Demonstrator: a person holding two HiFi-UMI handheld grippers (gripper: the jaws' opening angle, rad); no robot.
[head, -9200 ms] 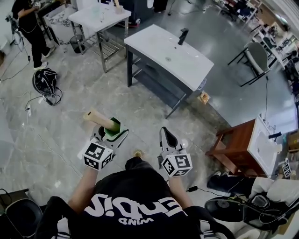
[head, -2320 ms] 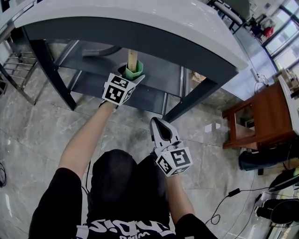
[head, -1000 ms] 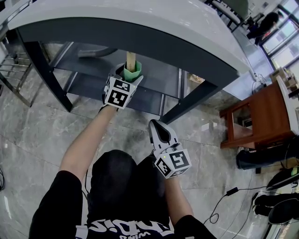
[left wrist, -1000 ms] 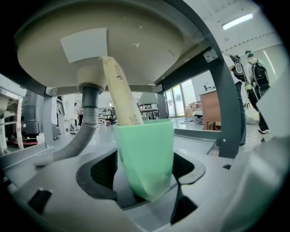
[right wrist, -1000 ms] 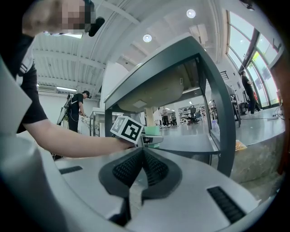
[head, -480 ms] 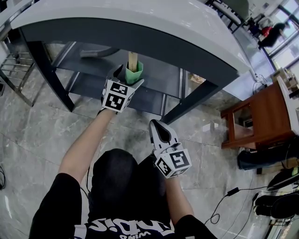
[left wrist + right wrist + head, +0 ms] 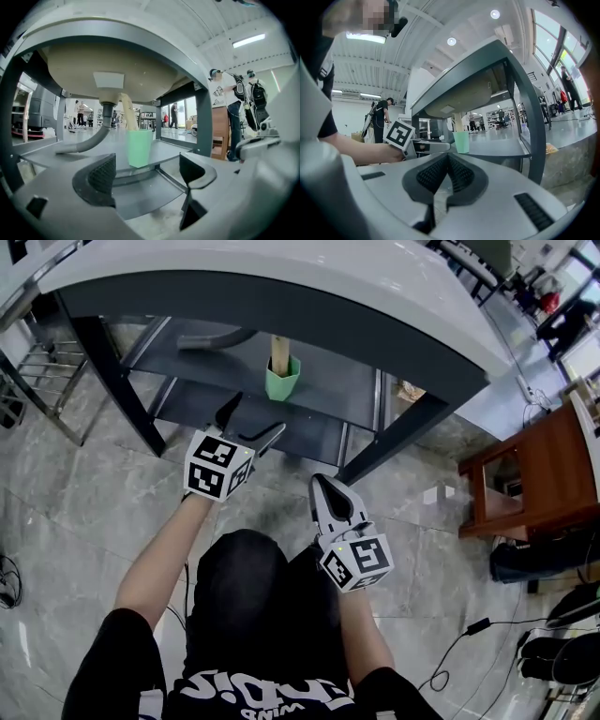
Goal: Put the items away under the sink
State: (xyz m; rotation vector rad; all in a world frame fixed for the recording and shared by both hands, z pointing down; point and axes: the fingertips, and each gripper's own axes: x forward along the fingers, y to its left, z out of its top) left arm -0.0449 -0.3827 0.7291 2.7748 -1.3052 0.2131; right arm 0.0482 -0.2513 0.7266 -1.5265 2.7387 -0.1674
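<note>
A light green cup [image 7: 281, 381] with a tan stick-like item [image 7: 279, 348] standing in it sits upright on the dark upper shelf [image 7: 328, 395] under the white sink [image 7: 281, 277]. The left gripper view shows the same cup [image 7: 139, 148] ahead of the jaws, apart from them. My left gripper [image 7: 248, 420] is open and empty, a little in front of the cup. Lower and to the right, over the floor, my right gripper [image 7: 328, 488] is shut with nothing in it; its view shows the cup [image 7: 461, 141] on the shelf.
A grey drain hose [image 7: 211, 338] curves down from the basin onto the shelf left of the cup. Dark frame legs [image 7: 117, 381] stand at both ends, a lower shelf [image 7: 281, 432] beneath. A wooden cabinet [image 7: 544, 474] stands at right. People stand in the distance.
My left gripper has let go of the green cup, opened and drawn back toward me; the cup now stands alone on the shelf. The right gripper has barely moved.
</note>
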